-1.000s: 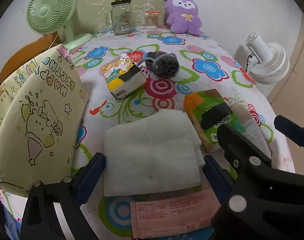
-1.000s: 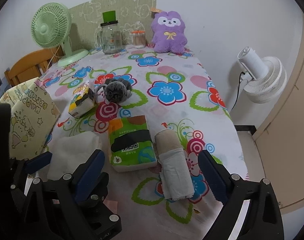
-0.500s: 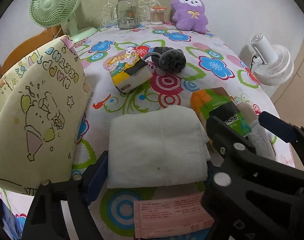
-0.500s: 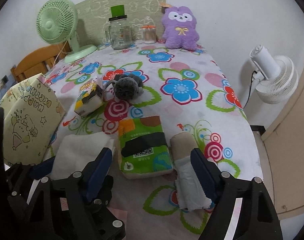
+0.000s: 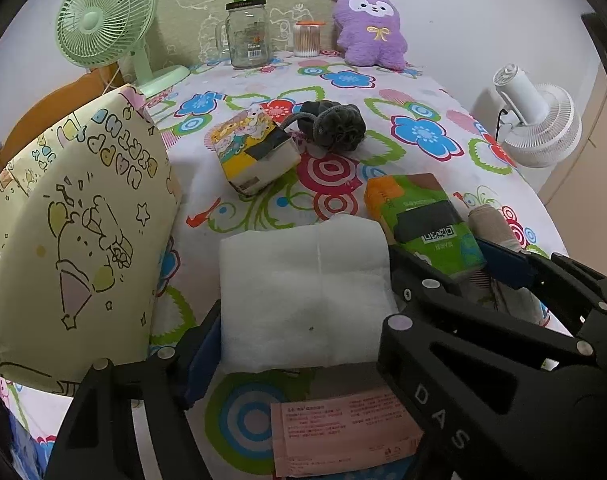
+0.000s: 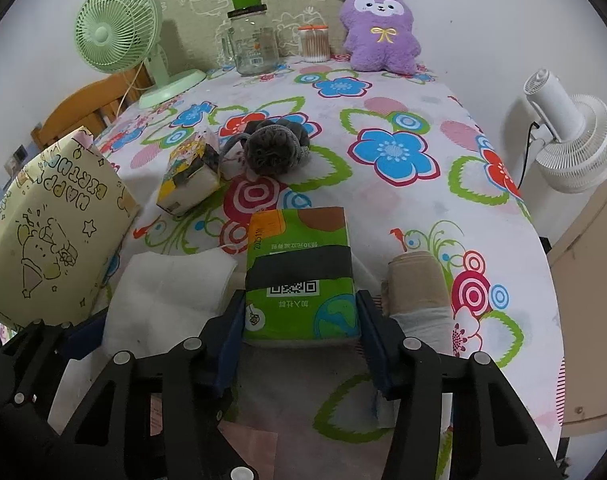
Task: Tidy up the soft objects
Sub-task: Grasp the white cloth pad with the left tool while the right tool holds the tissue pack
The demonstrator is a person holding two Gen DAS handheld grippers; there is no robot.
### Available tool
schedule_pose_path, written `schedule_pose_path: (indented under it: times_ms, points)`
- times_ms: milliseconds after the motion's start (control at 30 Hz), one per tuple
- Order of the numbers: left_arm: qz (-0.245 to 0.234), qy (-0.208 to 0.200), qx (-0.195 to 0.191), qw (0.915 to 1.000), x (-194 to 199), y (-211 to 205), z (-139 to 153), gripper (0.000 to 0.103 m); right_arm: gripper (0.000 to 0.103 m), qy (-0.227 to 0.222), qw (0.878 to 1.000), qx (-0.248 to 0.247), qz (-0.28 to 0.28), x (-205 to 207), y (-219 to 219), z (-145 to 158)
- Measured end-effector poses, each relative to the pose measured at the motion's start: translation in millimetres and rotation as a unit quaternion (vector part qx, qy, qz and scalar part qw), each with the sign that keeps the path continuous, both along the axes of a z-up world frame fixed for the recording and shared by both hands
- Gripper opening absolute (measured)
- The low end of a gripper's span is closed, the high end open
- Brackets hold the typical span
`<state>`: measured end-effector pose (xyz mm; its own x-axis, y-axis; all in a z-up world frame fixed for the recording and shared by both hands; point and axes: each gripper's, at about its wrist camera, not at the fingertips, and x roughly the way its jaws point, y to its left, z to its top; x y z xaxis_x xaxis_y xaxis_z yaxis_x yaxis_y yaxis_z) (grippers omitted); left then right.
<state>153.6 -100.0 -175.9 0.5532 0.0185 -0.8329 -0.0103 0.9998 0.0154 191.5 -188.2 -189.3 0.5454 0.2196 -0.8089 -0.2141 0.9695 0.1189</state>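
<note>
Both grippers have just been closing. The right gripper (image 6: 301, 316) now pinches the green tissue pack (image 6: 299, 276); the left gripper (image 5: 303, 340) clamps the white folded pad (image 5: 303, 284) just left of that pack. Both look ready to lift. Only the right view shows the beige roll (image 6: 417, 292) clear to the pack's right; only the left shows the pink leaflet (image 5: 343, 428).

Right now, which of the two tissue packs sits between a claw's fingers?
The green tissue pack, flanked by the right claw. The yellow cartoon-printed pack lies farther back, beside the grey bath pouf.
</note>
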Motion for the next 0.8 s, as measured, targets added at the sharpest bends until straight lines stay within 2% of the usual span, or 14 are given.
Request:
schedule_pose_path:
  times_ms: [267, 800]
  points:
    - [-0.006, -0.005, -0.001, 1.0000, -5.2, 0.7, 3.9, 0.069, 0.053, -0.003, 1.000, 0.002, -0.005, -5.0, 0.4, 3.6]
    - [-0.017, -0.037, -0.004, 0.9992, -21.1, -1.5, 30.9, 0.067, 0.053, -0.033, 0.999, 0.004, -0.015, -24.7, -2.7, 30.2]
